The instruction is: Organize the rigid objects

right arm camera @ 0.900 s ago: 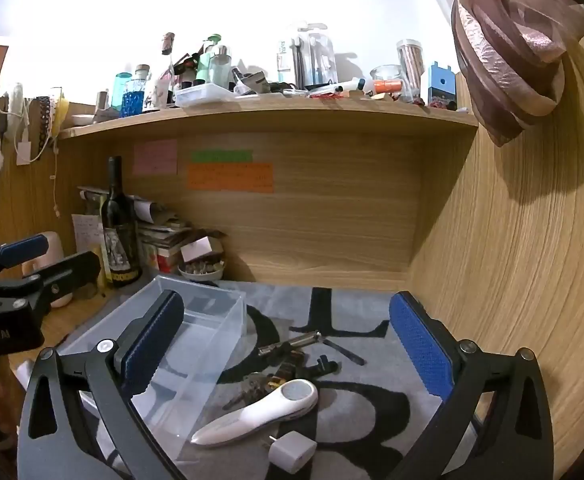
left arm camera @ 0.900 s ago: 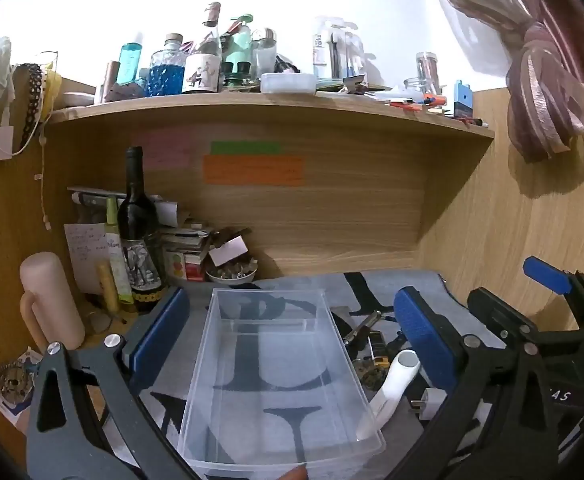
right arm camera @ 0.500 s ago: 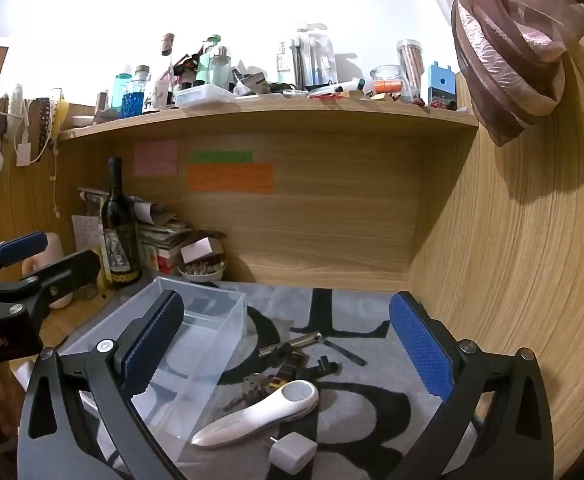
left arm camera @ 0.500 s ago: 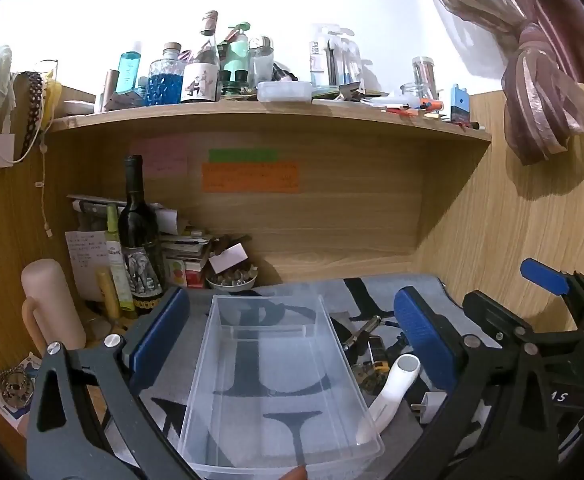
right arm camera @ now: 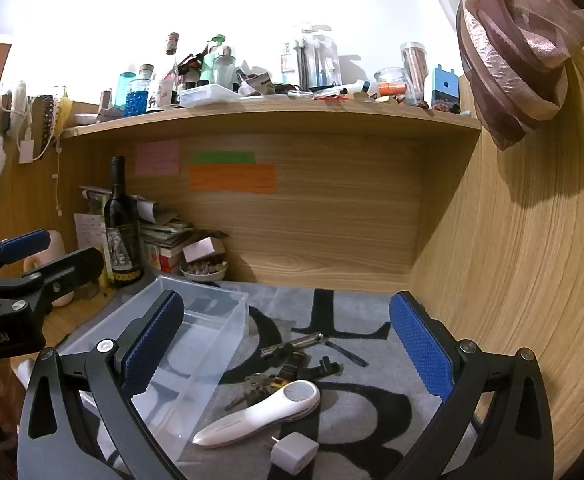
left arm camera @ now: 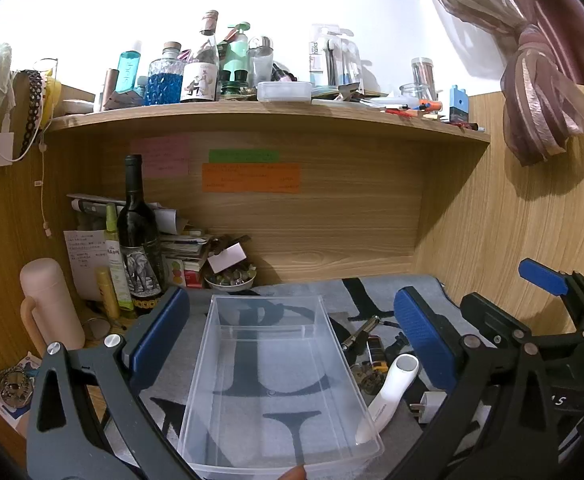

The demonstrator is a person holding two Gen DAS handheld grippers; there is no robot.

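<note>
A clear plastic bin (left arm camera: 268,364) lies empty on the grey mat, also in the right wrist view (right arm camera: 196,344). To its right lie a white handheld device (right arm camera: 264,412), a white plug adapter (right arm camera: 293,451), keys (right arm camera: 252,386) and a metal pen-like tool (right arm camera: 295,344). The white device (left arm camera: 389,392) and adapter (left arm camera: 427,402) also show in the left wrist view. My left gripper (left arm camera: 292,332) is open and empty above the bin. My right gripper (right arm camera: 284,344) is open and empty above the small items.
A wine bottle (left arm camera: 138,240), a pink bottle (left arm camera: 50,304), stacked books and a small bowl (left arm camera: 230,280) crowd the back left. A cluttered shelf (left arm camera: 268,114) runs overhead. A wooden wall (right arm camera: 531,280) closes the right side. A tied curtain (right arm camera: 519,52) hangs top right.
Both grippers stay open. The left wrist view has risen and pulled back slightly; the right gripper has hardly moved. No object has moved.
</note>
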